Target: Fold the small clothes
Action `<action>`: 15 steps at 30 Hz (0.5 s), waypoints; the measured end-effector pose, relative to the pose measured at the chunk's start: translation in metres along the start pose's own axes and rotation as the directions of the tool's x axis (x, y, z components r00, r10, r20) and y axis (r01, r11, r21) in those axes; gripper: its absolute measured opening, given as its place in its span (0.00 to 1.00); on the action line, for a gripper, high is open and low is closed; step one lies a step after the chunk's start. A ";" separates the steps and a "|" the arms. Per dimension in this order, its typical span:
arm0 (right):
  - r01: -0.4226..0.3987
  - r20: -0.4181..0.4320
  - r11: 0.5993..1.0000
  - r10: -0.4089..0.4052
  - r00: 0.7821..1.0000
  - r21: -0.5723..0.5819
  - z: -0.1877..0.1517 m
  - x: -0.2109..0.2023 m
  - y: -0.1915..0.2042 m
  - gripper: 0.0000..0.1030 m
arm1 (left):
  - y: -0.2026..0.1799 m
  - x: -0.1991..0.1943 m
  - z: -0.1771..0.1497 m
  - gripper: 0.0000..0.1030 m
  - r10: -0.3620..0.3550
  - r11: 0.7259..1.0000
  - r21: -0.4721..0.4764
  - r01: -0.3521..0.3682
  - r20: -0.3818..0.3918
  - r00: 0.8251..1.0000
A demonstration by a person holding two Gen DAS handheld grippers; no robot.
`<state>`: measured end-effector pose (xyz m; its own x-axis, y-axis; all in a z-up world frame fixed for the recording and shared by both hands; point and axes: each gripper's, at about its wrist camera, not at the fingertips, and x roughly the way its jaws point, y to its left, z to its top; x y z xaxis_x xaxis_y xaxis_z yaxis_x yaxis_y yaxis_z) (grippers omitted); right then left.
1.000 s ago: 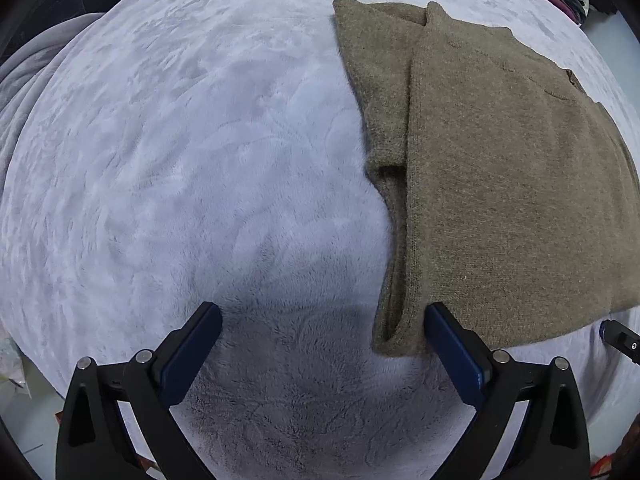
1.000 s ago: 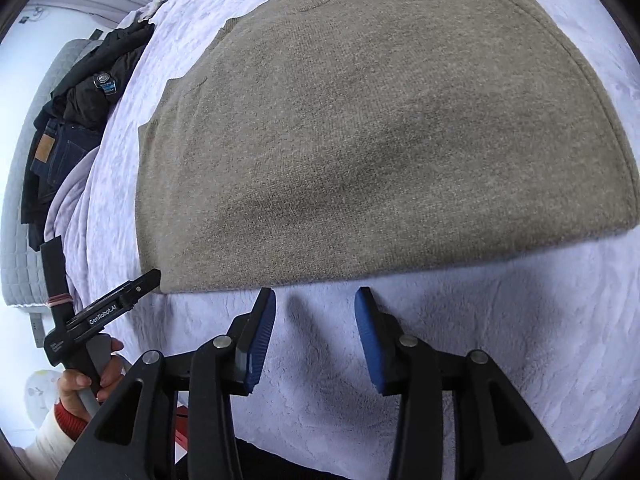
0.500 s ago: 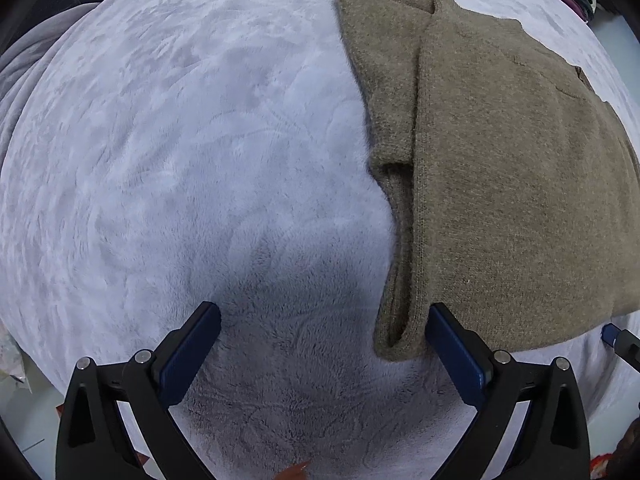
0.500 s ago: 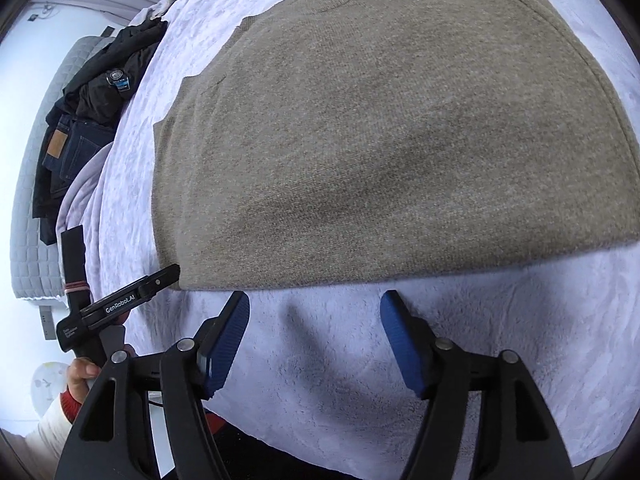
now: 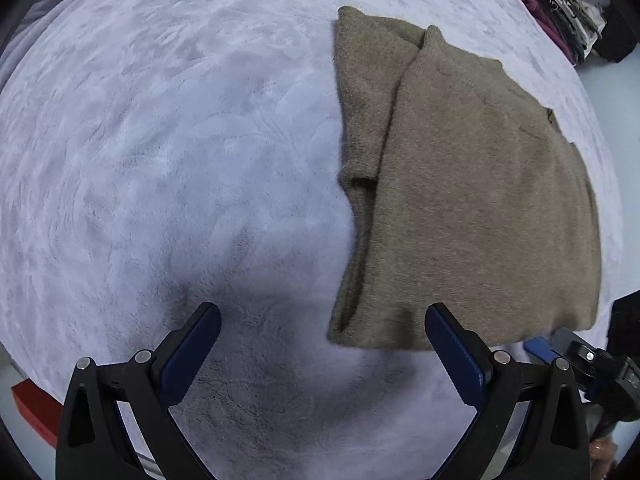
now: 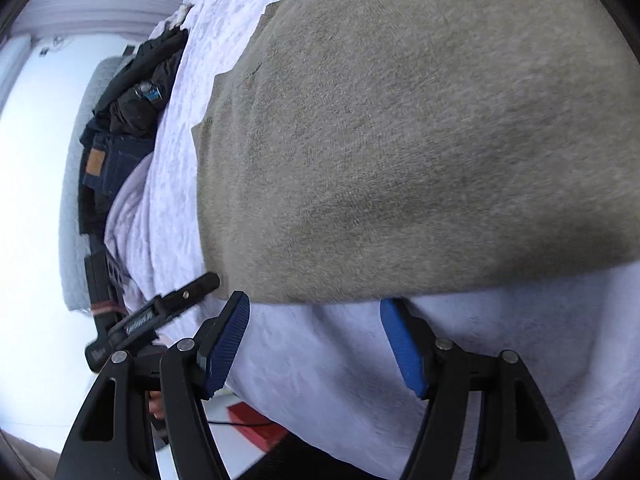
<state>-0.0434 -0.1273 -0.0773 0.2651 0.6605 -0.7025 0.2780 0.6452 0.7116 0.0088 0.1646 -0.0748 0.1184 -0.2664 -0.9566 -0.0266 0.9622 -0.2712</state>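
Both pairs of jaws stand wide apart and hold nothing. The left gripper [image 5: 322, 346] hovers over the pale plush blanket [image 5: 168, 152], its right-hand jaw just at the near left corner of the olive-brown knit sweater [image 5: 472, 208], though whether it touches the cloth I cannot tell. The right gripper [image 6: 316, 336] faces the sweater's [image 6: 420, 132] near hem, jaw tips right at that edge, one to each side of a stretch of it, not clamped.

As for progress, the sweater lies flat on the blanket with its left side and sleeve [image 5: 360, 104] already turned in over the body, making a tidy long rectangle. What looks left is at least one crosswise fold, lifting the near hem toward the far end.

Further out, dark clothes and jeans [image 6: 116, 152] are piled at the far left, and a stack of folded garments [image 5: 560, 12] sits at the far right.
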 end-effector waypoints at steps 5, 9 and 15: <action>-0.092 0.022 0.991 0.091 0.996 0.101 0.005 0.010 -0.010 0.69 | 0.003 -0.001 -0.005 0.99 -0.199 0.976 -0.099 0.196 -0.024 0.980; -0.185 0.048 0.969 0.180 0.983 0.163 0.009 0.017 -0.016 0.71 | -0.003 0.005 -0.014 0.99 -0.283 0.948 -0.159 0.275 -0.031 0.959; -0.302 0.075 0.918 0.292 0.953 0.257 0.020 0.031 -0.022 0.23 | -0.034 0.003 -0.026 0.99 -0.390 0.905 -0.191 0.379 -0.024 0.920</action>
<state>-0.0232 -0.1289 -0.1154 0.4033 0.7896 -0.4626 0.4123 0.2945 0.8621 -0.0153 0.1300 -0.0712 0.0957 -0.6222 -0.7770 -0.1689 0.7591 -0.6287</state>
